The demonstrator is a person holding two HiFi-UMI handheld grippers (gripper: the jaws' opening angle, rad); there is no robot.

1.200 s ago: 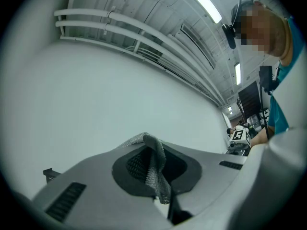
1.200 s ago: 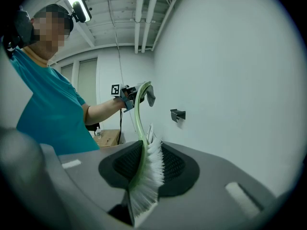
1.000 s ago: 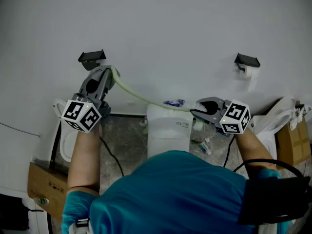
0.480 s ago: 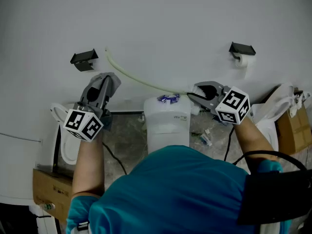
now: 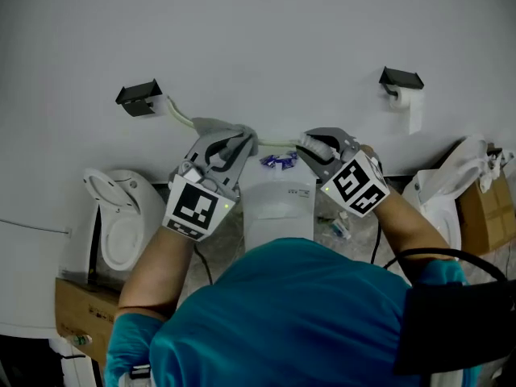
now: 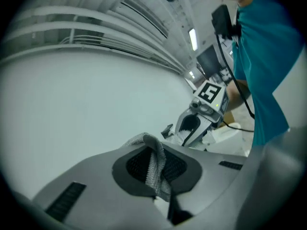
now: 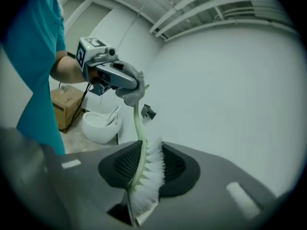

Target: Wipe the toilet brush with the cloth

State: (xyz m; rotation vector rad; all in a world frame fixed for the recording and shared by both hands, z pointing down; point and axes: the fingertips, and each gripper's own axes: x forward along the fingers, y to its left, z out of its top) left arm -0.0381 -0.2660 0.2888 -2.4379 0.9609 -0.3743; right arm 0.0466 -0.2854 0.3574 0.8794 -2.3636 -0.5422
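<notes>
Head view: the left gripper [image 5: 228,145] pinches a grey cloth [image 5: 216,126], which is bunched round the thin, pale green handle of the toilet brush [image 5: 179,116]. The right gripper [image 5: 313,145] clamps the brush's bristle end. The brush hangs roughly level above the back edge of the smooth white cistern [image 5: 278,204], its handle tip pointing left.

Left gripper view: the jaws are pressed together on ribbed, knitted cloth.

Right gripper view: the jaws pinch the brush head, with stiff white bristles [image 7: 149,176] along one side. The gently curved handle runs straight away into the cloth.
</notes>
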